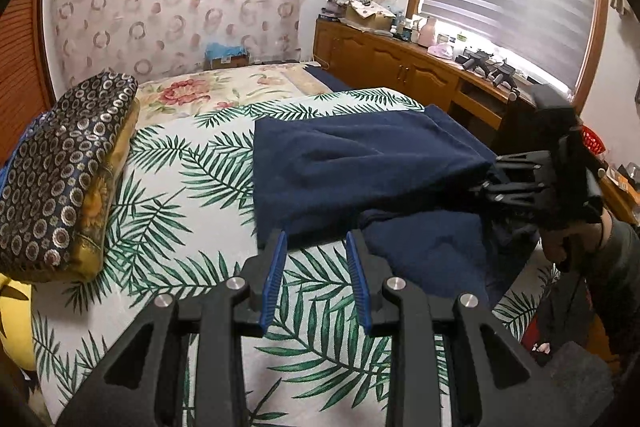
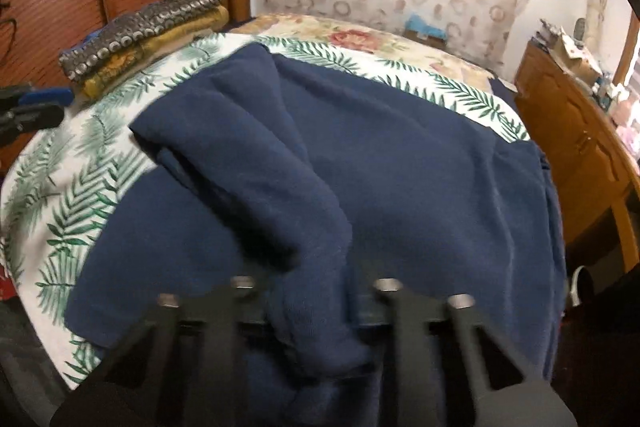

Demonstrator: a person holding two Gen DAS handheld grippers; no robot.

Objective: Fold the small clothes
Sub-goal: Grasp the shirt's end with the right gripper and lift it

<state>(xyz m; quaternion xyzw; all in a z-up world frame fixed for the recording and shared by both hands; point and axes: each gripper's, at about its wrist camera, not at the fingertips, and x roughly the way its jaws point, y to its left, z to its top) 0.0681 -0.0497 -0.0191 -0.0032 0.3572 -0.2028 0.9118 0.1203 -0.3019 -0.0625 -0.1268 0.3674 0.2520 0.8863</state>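
A navy garment (image 2: pixel 400 163) is spread on the bed (image 1: pixel 168 211), barely folded (one flap turned over), its near edge pinched by the right gripper (image 2: pixel 316 315); the left gripper (image 1: pixel 316 275), fingers (image 1: pixel 276 275) slightly apart, holds nothing.

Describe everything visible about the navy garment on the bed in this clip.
The navy garment looks like soft, fleecy knit, plain dark blue with no visible print. It lies spread over the palm-leaf sheet, rumpled, with one section folded back across itself into a thick ridge. The right gripper is shut on a bunched fold at its near edge. The left gripper, open, sits at another edge, not gripping it.
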